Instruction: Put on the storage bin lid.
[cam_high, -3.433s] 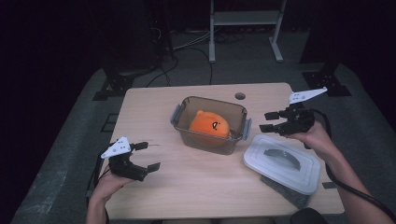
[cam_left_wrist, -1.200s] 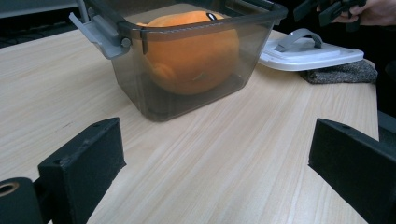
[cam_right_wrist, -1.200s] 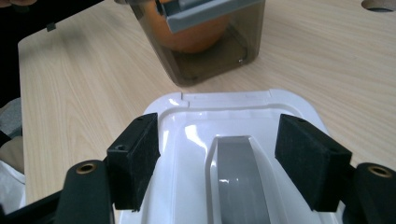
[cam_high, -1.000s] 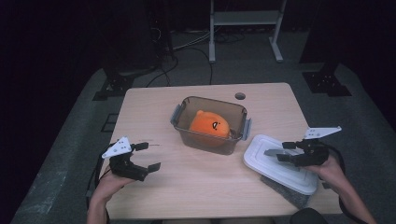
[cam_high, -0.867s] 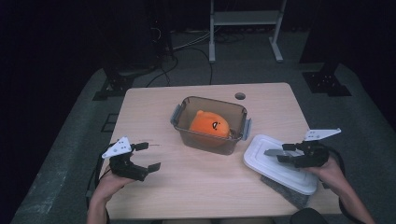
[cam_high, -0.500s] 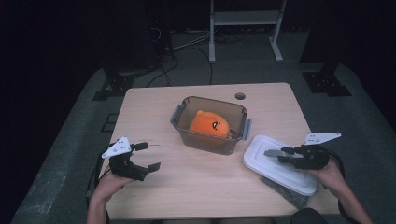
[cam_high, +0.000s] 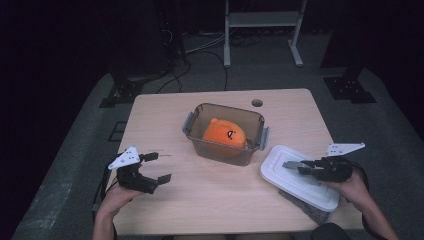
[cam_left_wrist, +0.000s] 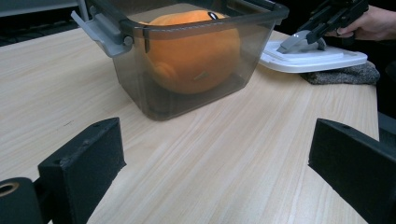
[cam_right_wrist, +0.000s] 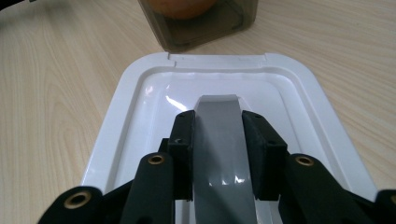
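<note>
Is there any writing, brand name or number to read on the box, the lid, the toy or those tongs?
None can be read.
Orange plush toy: a small black mark, a stitched face detail, not lettering.
White lid and its grey handle, gripped by the right tongs: plain, no print.
Clear container: no label visible.
Left tongs: no marking legible.

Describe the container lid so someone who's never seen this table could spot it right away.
On the light wooden table, look right of the clear grey tub holding an orange plush toy. The lid lies flat near the front right corner, partly on a dark grey cloth. It is the white rounded rectangle with a grey handle, which the right gripper is clamped on.
</note>
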